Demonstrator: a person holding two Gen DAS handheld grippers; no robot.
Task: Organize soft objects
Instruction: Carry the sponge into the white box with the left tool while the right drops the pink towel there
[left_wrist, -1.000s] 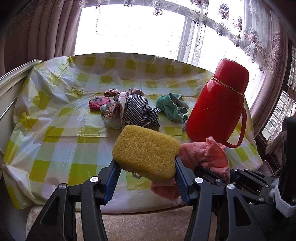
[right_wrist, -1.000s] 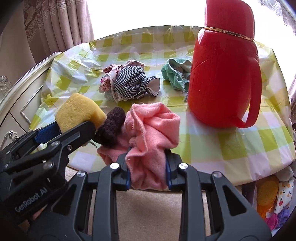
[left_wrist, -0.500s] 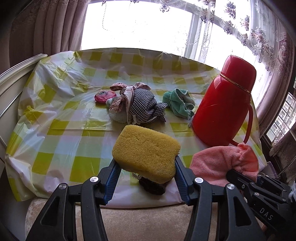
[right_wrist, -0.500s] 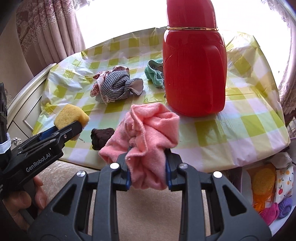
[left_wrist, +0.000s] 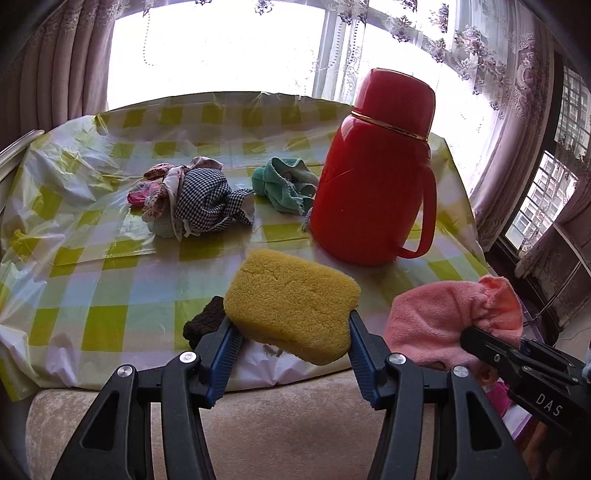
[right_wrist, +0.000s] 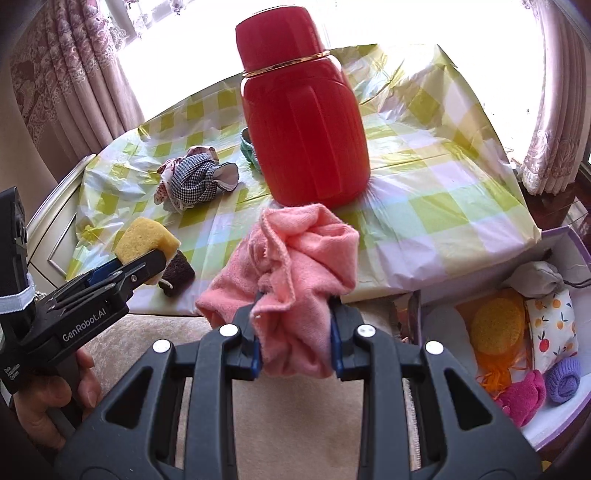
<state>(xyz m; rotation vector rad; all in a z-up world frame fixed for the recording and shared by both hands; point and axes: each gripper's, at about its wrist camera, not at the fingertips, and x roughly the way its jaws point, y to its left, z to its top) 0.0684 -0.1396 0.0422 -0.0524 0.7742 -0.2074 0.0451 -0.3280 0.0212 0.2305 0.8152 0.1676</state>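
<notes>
My left gripper (left_wrist: 290, 338) is shut on a yellow sponge (left_wrist: 291, 299), held above the table's near edge; it also shows in the right wrist view (right_wrist: 146, 238). My right gripper (right_wrist: 295, 332) is shut on a crumpled pink cloth (right_wrist: 295, 258), seen at the right of the left wrist view (left_wrist: 443, 317). A dark brown knitted piece (right_wrist: 179, 275) lies on the table under the sponge. A checked cloth bundle (left_wrist: 199, 201) and a green cloth (left_wrist: 284, 184) lie further back. A white box (right_wrist: 554, 417) at the lower right holds several soft items.
A tall red thermos jug (left_wrist: 373, 177) stands on the yellow checked plastic tablecloth (left_wrist: 92, 258), right of centre. A beige padded seat (left_wrist: 277, 424) lies below the grippers. Curtains and a bright window are behind the table. A cabinet edge (right_wrist: 55, 206) is at the left.
Both grippers have swung to the right with their loads. The right gripper has drawn back from the table, and the box of soft items has come further into view.
</notes>
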